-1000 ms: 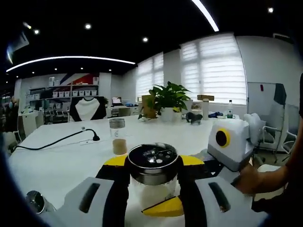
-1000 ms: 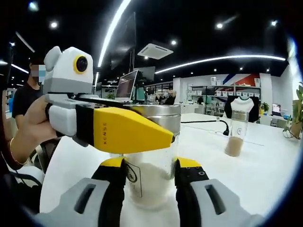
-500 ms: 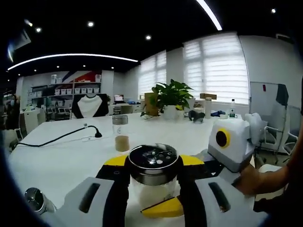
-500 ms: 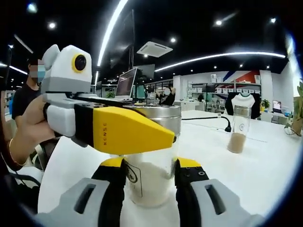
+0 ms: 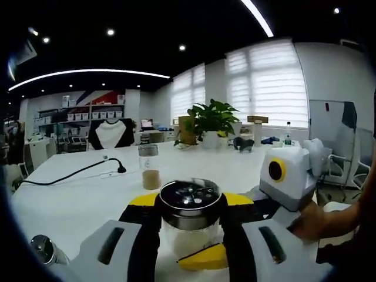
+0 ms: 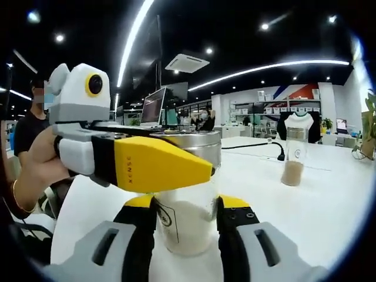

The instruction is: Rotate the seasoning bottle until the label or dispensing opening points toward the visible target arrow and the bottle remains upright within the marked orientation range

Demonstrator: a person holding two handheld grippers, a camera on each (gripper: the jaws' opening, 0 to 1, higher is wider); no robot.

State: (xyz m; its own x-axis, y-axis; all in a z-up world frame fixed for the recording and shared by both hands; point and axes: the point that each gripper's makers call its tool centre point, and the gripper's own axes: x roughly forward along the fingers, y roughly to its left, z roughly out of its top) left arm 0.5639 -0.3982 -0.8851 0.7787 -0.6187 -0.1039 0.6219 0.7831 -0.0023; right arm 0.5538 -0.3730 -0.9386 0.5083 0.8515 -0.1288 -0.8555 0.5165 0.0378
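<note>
The seasoning bottle (image 5: pixel 190 218) stands upright on the white table (image 5: pixel 76 200), a clear glass jar holding pale granules, with a steel shaker lid (image 5: pixel 190 197) whose dispensing holes face up. Its label (image 6: pixel 165 218) is a dark-printed patch on the glass, partly hidden behind a jaw in the right gripper view and too small to read.

The left tool (image 5: pixel 190 235) has its yellow-tipped black jaws closed against both sides of the bottle just under the lid. The right tool (image 6: pixel 185 226) clamps the lower glass body from another side, its jaws pressed to the wall. In the right gripper view the left tool's yellow jaw crosses in front of the lid, held by a hand (image 6: pixel 36 167); in the left gripper view the right tool's yellow tip shows below the bottle, with a hand (image 5: pixel 311 220) behind.

Farther off stand a second bottle (image 5: pixel 150 167) with brown contents, a black cable (image 5: pixel 70 173) and a potted plant (image 5: pixel 212 124). A metal object (image 5: pixel 46 251), possibly another lid, lies cut off at lower left.
</note>
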